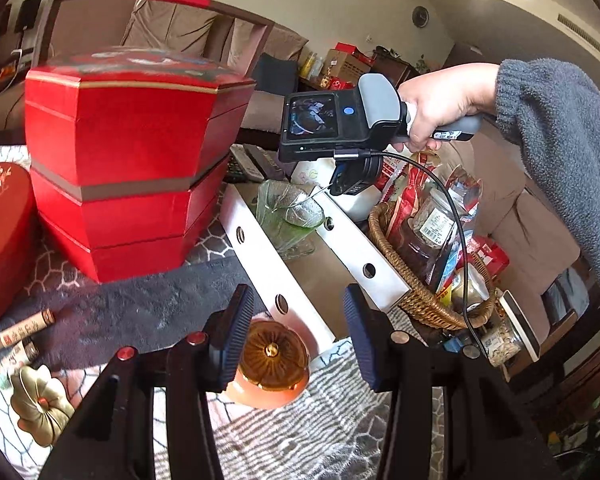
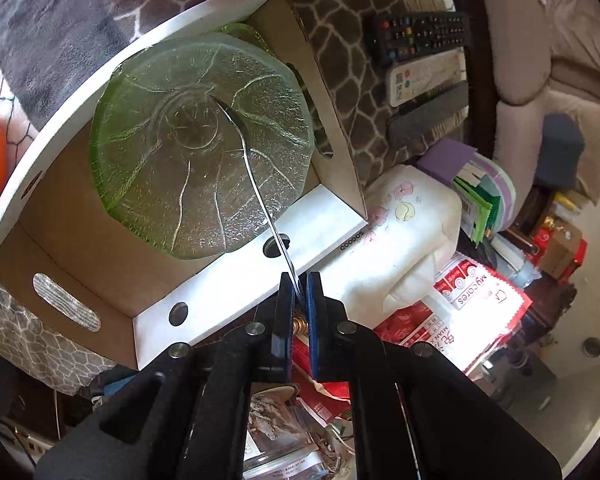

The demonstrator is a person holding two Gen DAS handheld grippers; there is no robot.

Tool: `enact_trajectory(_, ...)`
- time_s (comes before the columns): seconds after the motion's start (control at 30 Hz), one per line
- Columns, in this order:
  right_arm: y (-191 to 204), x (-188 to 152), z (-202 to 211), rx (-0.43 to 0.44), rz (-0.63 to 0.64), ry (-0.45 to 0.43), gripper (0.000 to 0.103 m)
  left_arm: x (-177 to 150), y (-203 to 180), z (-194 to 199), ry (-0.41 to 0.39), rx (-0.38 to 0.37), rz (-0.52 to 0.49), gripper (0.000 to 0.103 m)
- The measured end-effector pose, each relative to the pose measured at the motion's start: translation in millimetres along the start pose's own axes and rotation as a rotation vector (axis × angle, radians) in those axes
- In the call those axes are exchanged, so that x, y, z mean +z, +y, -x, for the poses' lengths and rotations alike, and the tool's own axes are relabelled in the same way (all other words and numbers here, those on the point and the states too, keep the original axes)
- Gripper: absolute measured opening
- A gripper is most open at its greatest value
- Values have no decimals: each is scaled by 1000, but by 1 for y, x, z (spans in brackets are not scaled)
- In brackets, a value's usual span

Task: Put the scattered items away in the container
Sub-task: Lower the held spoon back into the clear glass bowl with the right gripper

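My right gripper (image 2: pixel 300 280) is shut on the handle of a thin metal spoon (image 2: pixel 256 192) and holds it over the white cardboard box (image 2: pixel 236 280), the spoon's bowl inside a green glass dish (image 2: pixel 188 160) that lies in the box. In the left wrist view the right gripper (image 1: pixel 352 184) hovers above the box (image 1: pixel 260 264) and dish (image 1: pixel 288 216). My left gripper (image 1: pixel 296 328) is open and empty above an orange jar with a brown lid (image 1: pixel 272 364). A gold lid (image 1: pixel 40 404) and small paper-wrapped rolls (image 1: pixel 20 332) lie at the left.
Stacked red boxes (image 1: pixel 128 160) and a red heart-shaped box (image 1: pixel 0 236) stand at the left. A wicker basket (image 1: pixel 420 300) full of jars and packets sits right of the white box. Remote controls (image 2: pixel 424 52) and a white pouch (image 2: pixel 412 232) lie beyond the box.
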State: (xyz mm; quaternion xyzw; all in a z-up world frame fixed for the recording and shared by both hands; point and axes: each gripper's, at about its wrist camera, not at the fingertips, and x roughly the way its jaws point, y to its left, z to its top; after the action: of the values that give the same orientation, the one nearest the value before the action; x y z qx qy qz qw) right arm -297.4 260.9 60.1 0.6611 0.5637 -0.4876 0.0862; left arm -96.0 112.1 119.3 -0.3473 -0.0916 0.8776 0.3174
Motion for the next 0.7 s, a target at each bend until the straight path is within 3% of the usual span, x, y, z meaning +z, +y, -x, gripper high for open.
enact_trajectory(0.3, -7, 6, 5, 75, 20, 1, 6, 25, -8, -37, -33, -45, -72, 47)
enact_trajectory(0.5, -22, 5, 3, 120, -25, -29, 8, 33, -22, -55, -40, 10, -153, 47)
enact_trajectory(0.7, -26, 2, 0, 144, -47, -38, 8, 35, -34, -66, -59, 133, -246, 47)
